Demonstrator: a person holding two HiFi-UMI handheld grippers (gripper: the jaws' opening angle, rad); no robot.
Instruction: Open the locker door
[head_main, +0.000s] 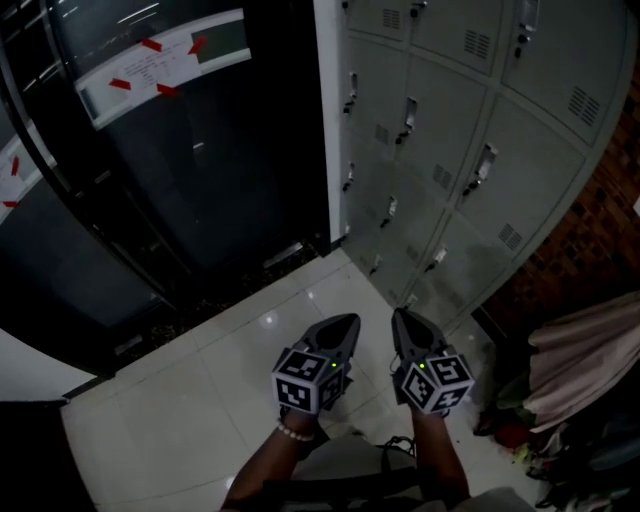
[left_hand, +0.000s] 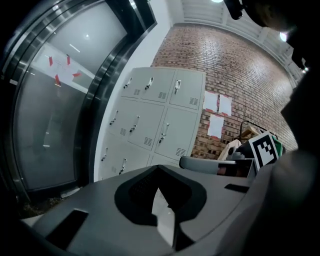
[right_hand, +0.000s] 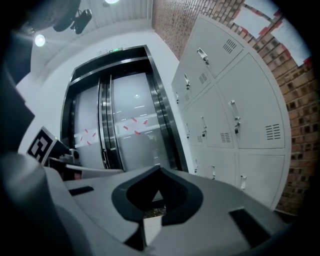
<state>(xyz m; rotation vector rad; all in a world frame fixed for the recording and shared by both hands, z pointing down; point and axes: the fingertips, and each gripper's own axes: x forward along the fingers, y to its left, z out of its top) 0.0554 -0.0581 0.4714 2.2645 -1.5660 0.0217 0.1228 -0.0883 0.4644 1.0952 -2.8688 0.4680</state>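
A grey bank of lockers stands at the upper right in the head view, all its doors closed, each with a small latch handle. Both grippers hang over the white tile floor, well short of the lockers, tips pointing toward them. My left gripper is shut with nothing in it, and my right gripper beside it is shut and empty too. The left gripper view has the lockers beyond the closed jaw tips. The right gripper view has them at its right, past its closed tips.
Dark glass lift doors with red arrow stickers fill the left. A brick wall runs right of the lockers. Clothing and bags are piled at the lower right. White floor tiles lie between me and the lockers.
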